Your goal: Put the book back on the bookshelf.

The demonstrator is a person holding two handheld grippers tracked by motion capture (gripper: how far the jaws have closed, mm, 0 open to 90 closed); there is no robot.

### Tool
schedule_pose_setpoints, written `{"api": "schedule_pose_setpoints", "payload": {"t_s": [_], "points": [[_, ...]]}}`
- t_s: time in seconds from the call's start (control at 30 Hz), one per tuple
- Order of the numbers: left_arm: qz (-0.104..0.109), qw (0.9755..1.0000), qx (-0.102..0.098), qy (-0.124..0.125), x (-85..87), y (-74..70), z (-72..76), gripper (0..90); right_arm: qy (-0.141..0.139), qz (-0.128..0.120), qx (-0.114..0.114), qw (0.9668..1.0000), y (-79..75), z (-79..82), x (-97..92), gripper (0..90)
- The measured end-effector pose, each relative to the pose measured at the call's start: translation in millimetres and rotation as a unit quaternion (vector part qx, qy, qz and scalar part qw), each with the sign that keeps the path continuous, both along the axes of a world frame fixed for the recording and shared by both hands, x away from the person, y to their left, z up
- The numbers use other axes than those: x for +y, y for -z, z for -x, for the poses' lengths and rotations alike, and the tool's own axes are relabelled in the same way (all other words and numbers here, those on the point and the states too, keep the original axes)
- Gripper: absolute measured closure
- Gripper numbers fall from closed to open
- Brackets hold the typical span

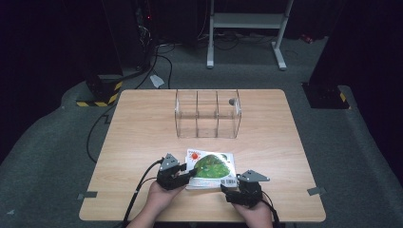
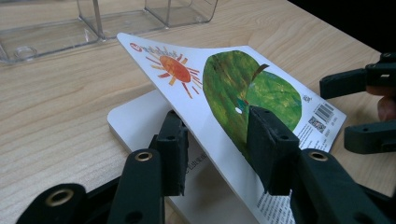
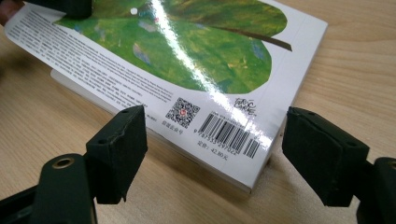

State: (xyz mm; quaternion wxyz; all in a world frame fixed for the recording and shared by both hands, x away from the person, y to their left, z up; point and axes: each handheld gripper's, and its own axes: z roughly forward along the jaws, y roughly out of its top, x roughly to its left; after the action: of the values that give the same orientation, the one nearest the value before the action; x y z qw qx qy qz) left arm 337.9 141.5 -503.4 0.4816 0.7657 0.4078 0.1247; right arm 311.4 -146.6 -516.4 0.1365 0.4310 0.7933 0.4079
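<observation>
- Green leaf and orange sun cover a picture book (image 1: pixel 210 168) lying on the wooden bench (image 1: pixel 142 137), near its front edge, between both grippers.
- The left gripper view shows its back cover lifted, one left gripper (image 2: pixel 217 140) finger under and one over it; whether they press is hard to tell.
- The right gripper (image 3: pixel 212 156) fingers stand apart by the barcode corner, touching nothing.
- The clear three-compartment box (image 1: pixel 207 114) stands beyond; the small object in its right section is unclear.

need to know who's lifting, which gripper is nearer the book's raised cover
Left. The left gripper has its jaws either side of the lifted cover. The right gripper sits open at the book's barcode corner, not touching.
</observation>
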Motion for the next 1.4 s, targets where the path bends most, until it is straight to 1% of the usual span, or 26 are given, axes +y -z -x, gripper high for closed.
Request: {"api": "schedule_pose_setpoints", "payload": {"t_s": [0.03, 0.1, 0.13, 0.17, 0.2, 0.27, 0.3, 0.33, 0.43, 0.47, 0.5, 0.53, 0.57, 0.6, 0.7, 0.73, 0.83, 0.9, 0.97, 1.0, 1.03, 1.17, 1.2, 1.3, 1.33, 1.4], "points": [[0.000, 1.0000, 0.000, 0.000, 0.0, 0.0, 0.0, 59.4, 0.000, 0.000, 0.000, 1.0000, 0.0, 0.0, 0.0, 21.9], [-0.005, 0.9998, -0.018, 0.001, -0.8, -1.0, 3.9, 60.7, -0.001, 0.003, -0.010, 0.9999, -1.7, 1.2, 0.2, 23.0], [-0.005, 0.9998, -0.018, 0.001, -0.8, -1.0, 3.9, 60.7, -0.001, 0.004, -0.016, 0.9999, -2.5, 1.3, -0.2, 23.2], [-0.013, 0.9994, -0.032, 0.003, -0.9, -2.8, 7.9, 61.0, 0.001, 0.000, -0.017, 0.9999, -3.4, 1.5, -0.7, 23.2], [-0.013, 0.9994, -0.032, 0.003, -0.9, -2.8, 7.9, 61.2, 0.001, 0.000, -0.017, 0.9999, -3.4, 1.5, -0.7, 23.2], [-0.017, 0.9988, -0.046, 0.003, -1.8, -4.5, 12.5, 61.5, 0.005, -0.009, -0.018, 0.9998, -4.7, 1.4, -1.9, 23.1], [-0.026, 0.9978, -0.060, 0.004, -2.7, -5.9, 16.1, 61.8, 0.006, -0.009, -0.022, 0.9997, -5.3, 1.1, -3.4, 22.7], [-0.026, 0.9978, -0.060, 0.004, -2.7, -5.9, 16.1, 61.9, 0.006, -0.009, -0.022, 0.9997, -5.3, 1.1, -3.4, 22.7], [-0.041, 0.9958, -0.082, 0.006, -5.3, -6.6, 20.7, 62.0, 0.008, -0.013, -0.026, 0.9995, -5.3, 0.3, -4.5, 22.6], [-0.041, 0.9958, -0.082, 0.006, -5.3, -6.6, 20.7, 62.0, 0.008, -0.013, -0.026, 0.9995, -5.3, 0.3, -4.5, 22.6], [-0.050, 0.9944, -0.093, 0.008, -6.0, -7.2, 22.7, 62.0, 0.008, -0.014, -0.029, 0.9994, -5.2, 0.3, -4.5, 23.5], [-0.050, 0.9944, -0.093, 0.008, -6.0, -7.2, 22.7, 62.0, 0.008, -0.014, -0.029, 0.9994, -5.2, 0.3, -4.5, 23.5], [-0.057, 0.9927, -0.105, 0.010, -7.2, -7.7, 25.1, 62.0, 0.003, -0.016, -0.027, 0.9995, -5.3, 0.2, -4.9, 27.9], [-0.057, 0.9927, -0.105, 0.010, -7.2, -7.7, 25.1, 62.1, 0.000, -0.021, -0.026, 0.9994, -5.3, -0.2, -5.4, 28.6], [-0.067, 0.9899, -0.124, 0.015, -8.3, -8.7, 28.4, 62.3, -0.001, -0.025, -0.026, 0.9993, -5.7, -0.3, -6.3, 28.8], [-0.067, 0.9895, -0.127, 0.016, -8.5, -9.0, 29.6, 62.3, -0.001, -0.025, -0.026, 0.9993, -5.7, -0.3, -6.3, 28.8], [-0.074, 0.9867, -0.143, 0.020, -9.1, -9.2, 32.4, 62.4, 0.008, -0.027, -0.027, 0.9992, -4.4, -1.5, -7.5, 26.3], [-0.076, 0.9861, -0.146, 0.022, -8.9, -9.2, 32.9, 62.5, 0.011, -0.029, -0.026, 0.9992, -3.9, -1.7, -7.8, 26.3], [-0.078, 0.9844, -0.156, 0.024, -8.9, -8.8, 34.9, 62.6, 0.014, -0.033, -0.026, 0.9990, -2.1, -3.1, -9.4, 26.8], [-0.078, 0.9844, -0.156, 0.024, -8.9, -8.8, 34.9, 62.6, 0.014, -0.033, -0.026, 0.9990, -2.1, -3.1, -9.4, 26.8], [-0.079, 0.9837, -0.160, 0.025, -9.0, -8.9, 35.6, 62.6, 0.012, -0.028, -0.032, 0.9990, -1.2, -3.5, -9.9, 30.5], [-0.079, 0.9814, -0.173, 0.029, -9.3, -9.4, 38.6, 62.6, 0.016, -0.022, -0.036, 0.9990, 0.1, -4.3, -9.6, 33.5], [-0.079, 0.9803, -0.178, 0.031, -9.3, -9.5, 39.0, 62.7, 0.018, -0.030, -0.038, 0.9987, 0.8, -5.5, -10.0, 33.6], [-0.079, 0.9791, -0.184, 0.033, -9.3, -10.0, 40.6, 62.8, 0.020, -0.041, -0.036, 0.9983, 0.7, -8.4, -10.5, 30.4], [-0.080, 0.9782, -0.188, 0.035, -9.3, -10.0, 41.2, 62.8, 0.024, -0.050, -0.025, 0.9981, 0.4, -11.9, -10.7, 28.8], [-0.080, 0.9779, -0.190, 0.036, -9.2, -10.1, 41.5, 62.8, 0.026, -0.054, -0.022, 0.9980, 0.5, -13.8, -10.6, 27.9]]}}
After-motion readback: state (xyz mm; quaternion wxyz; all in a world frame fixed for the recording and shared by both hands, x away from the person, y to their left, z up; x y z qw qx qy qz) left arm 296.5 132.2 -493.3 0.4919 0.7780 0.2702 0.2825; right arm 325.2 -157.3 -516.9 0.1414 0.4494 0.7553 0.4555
